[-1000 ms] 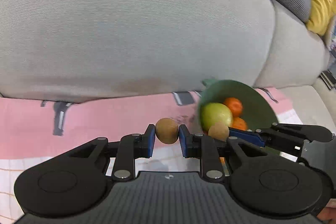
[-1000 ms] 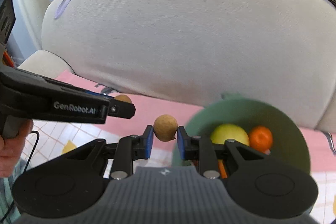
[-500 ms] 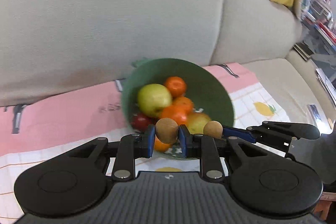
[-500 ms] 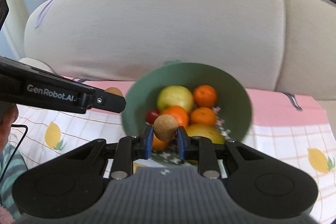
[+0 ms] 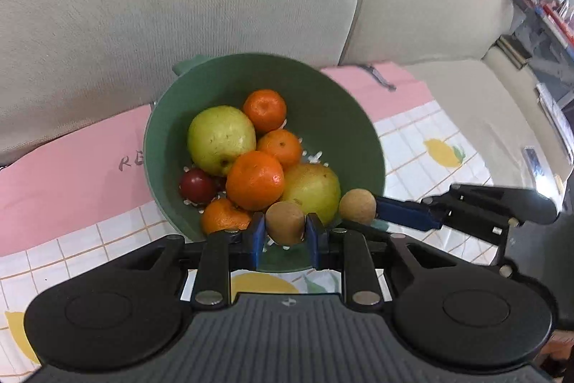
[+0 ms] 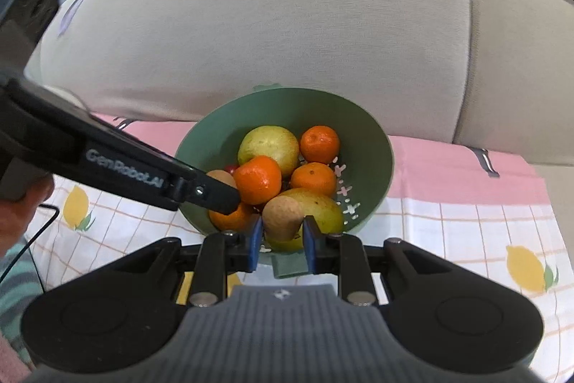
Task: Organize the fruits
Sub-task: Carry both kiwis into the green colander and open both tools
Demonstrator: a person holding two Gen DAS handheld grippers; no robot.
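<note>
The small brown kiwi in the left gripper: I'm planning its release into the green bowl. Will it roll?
The small brown kiwi is rounded, so it will probably roll. The green bowl already holds piled fruit, so it may settle into a gap. Its matte skin looks grippy in the left gripper.

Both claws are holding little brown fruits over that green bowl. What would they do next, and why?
Probably lower a little and open: the left gripper and right gripper each pinch a brown fruit just above the green bowl's piled fruit.
</note>
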